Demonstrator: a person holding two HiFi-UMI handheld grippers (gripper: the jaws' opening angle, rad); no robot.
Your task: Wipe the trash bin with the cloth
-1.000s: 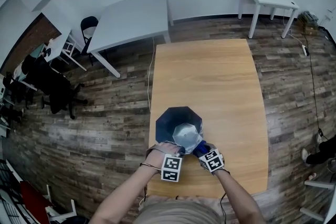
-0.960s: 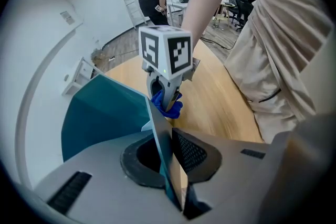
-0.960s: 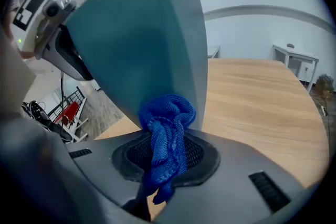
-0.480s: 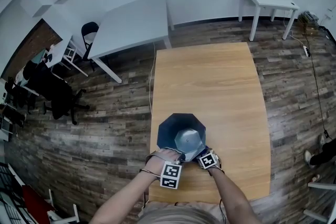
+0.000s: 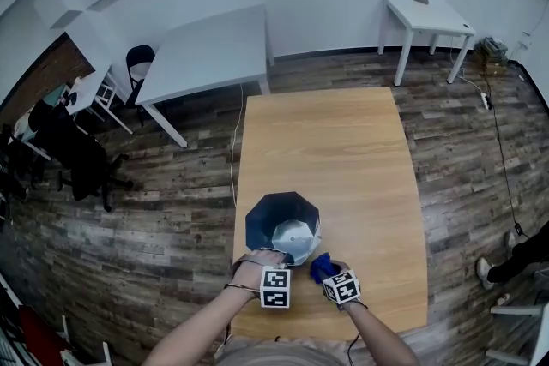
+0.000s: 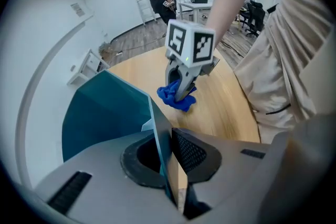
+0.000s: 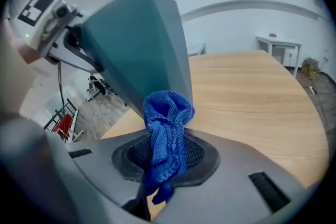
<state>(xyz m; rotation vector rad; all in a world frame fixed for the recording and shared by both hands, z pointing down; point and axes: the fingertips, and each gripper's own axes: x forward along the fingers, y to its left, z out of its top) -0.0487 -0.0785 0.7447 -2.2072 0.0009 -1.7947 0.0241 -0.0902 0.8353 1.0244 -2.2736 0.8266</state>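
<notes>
The cloth [image 7: 167, 134] is bright blue, the trash bin [image 5: 268, 215] dark teal, the table [image 5: 339, 154] light wood.

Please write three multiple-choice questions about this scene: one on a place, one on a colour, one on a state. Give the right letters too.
1. Where is the trash bin?
A. on the floor
B. on the wooden table
C. on a chair

2. Which colour is the cloth?
A. blue
B. red
C. white

3. What does the left hand-held gripper do?
A. hangs open
B. clamps the cloth
C. clamps the bin's wall

Answers:
1. B: the head view shows the bin on the tabletop.
2. A: the cloth in the right hand-held gripper is blue.
3. C: its jaws pinch the teal wall.
</notes>
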